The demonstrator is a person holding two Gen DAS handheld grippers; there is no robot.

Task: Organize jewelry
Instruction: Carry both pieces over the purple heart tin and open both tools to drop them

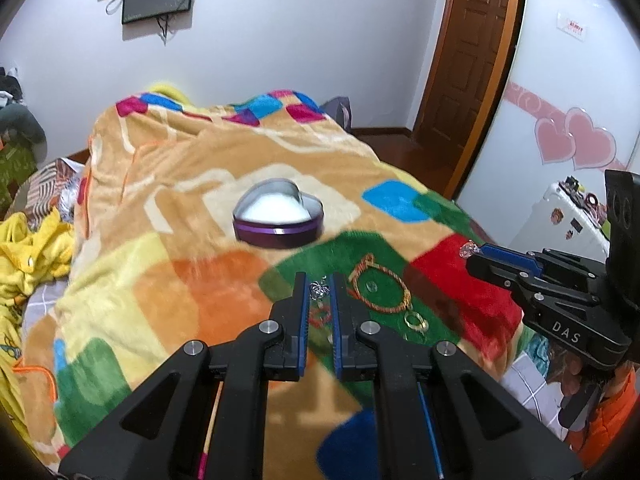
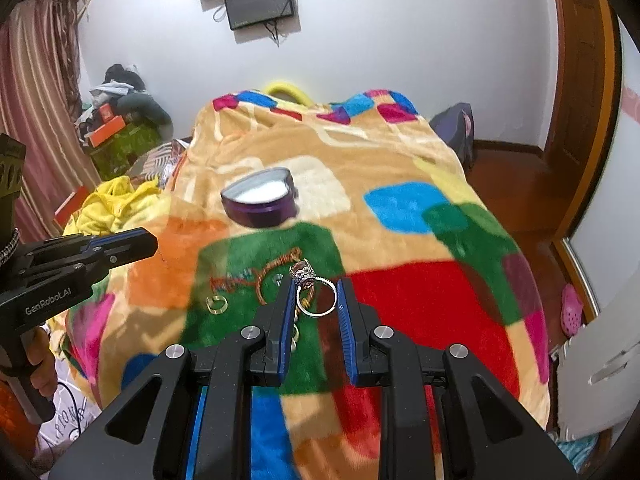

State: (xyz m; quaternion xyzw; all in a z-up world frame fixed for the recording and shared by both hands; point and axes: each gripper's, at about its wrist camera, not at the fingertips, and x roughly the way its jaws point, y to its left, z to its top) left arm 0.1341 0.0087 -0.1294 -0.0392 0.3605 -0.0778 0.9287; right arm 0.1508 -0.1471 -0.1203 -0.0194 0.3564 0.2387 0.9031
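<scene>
My heart box (image 1: 278, 216) looks empty, so little is done: a bracelet (image 1: 380, 286) and gold ring (image 1: 416, 321) lie on the bed (image 1: 168, 208). My right gripper (image 2: 312, 292) pinches a stone ring (image 2: 314, 292) aloft; my left gripper (image 1: 320, 294) pinches a silver charm (image 1: 320, 291), both short of the box.

I see a silver ring (image 2: 316, 298) with a pink stone, upright, nearer me than the open heart-shaped purple box (image 2: 260, 200).

Purple heart-shaped box (image 1: 279, 220) with white lining, multicoloured patchwork blanket (image 1: 168, 216), silver ring (image 2: 316, 298), blue-padded black gripper (image 2: 314, 300)
</scene>
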